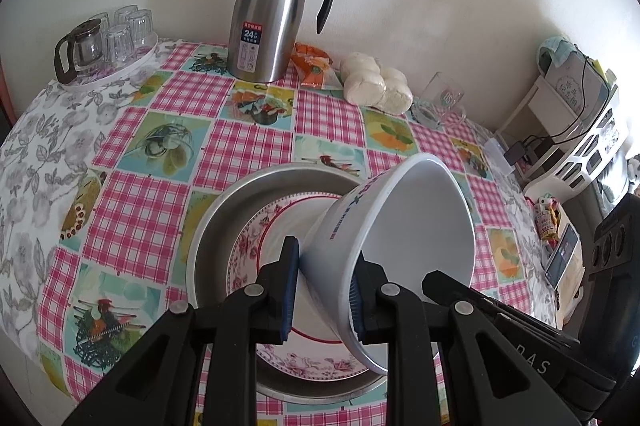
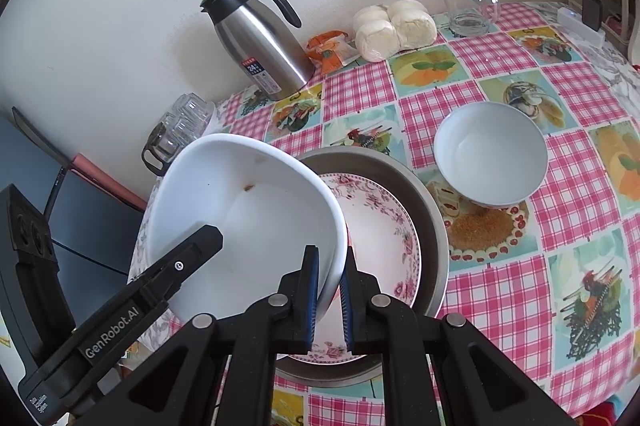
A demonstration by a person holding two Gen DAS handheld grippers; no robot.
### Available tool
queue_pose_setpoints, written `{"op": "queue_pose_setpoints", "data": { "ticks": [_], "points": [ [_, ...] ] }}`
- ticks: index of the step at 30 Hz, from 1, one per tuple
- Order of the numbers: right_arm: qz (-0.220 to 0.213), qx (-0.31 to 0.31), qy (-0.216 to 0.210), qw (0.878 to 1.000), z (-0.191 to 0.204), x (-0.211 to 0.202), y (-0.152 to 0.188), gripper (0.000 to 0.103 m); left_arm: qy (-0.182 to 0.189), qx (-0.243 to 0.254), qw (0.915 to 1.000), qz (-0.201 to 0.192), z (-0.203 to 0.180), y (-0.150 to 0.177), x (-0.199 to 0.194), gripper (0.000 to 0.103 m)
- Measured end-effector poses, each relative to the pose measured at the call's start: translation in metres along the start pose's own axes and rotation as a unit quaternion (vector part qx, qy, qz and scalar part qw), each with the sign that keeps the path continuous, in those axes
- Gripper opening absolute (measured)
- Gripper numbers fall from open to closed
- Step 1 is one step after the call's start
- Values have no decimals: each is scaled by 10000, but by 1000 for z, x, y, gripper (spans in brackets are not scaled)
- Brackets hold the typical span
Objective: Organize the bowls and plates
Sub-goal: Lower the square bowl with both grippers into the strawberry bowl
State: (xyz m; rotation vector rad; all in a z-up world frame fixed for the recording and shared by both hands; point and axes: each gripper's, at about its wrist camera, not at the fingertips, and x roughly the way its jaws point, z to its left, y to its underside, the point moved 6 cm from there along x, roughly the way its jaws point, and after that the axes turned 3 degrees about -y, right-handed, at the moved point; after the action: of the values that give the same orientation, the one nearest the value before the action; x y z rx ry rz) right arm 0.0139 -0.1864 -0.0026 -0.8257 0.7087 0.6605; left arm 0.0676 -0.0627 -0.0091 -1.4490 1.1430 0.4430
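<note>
White bowl (image 1: 404,226) tilted over floral plate (image 2: 384,234), rim clamped by left gripper (image 1: 326,290) and right gripper (image 2: 330,300)

The plate (image 2: 384,226) sits in the pan (image 2: 432,222); a bowl (image 2: 491,153) stands right of it, a flask (image 2: 260,45) behind.

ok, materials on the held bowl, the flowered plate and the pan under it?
Bowl: glossy white, looks like glazed ceramic, could be melamine. Plate: likely glazed ceramic too, printed pink flowers and a sheen. Pan: metal, probably aluminium or steel; dull grey brushed wall.
</note>
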Motion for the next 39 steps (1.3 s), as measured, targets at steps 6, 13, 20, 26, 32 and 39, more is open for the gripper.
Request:
{"op": "queue_pose_setpoints", "data": {
  "ticks": [6, 13, 20, 26, 32, 39],
  "points": [
    [90, 20, -5, 10000, -1, 3, 3, 12, -32, -47, 9999, 121, 2, 4, 4, 23],
    [229, 73, 9, 9997, -4, 9, 5, 13, -49, -56, 9998, 200, 3, 5, 8, 23],
    [348, 135, 8, 9993, -9, 17, 8, 14, 42, -260, 9990, 364, 9, 7, 16, 23],
    [334, 136, -23, 9993, -11, 21, 7, 15, 8, -315, 9983, 499, 11, 10, 26, 24],
    [312, 137, -33, 9994, -11, 23, 6, 15, 42, -333, 9983, 477, 12, 9, 26, 24],
    [317, 165, -62, 9993, -12, 22, 5, 15, 62, -353, 9982, 476, 13, 9, 26, 24]
  ]
}}
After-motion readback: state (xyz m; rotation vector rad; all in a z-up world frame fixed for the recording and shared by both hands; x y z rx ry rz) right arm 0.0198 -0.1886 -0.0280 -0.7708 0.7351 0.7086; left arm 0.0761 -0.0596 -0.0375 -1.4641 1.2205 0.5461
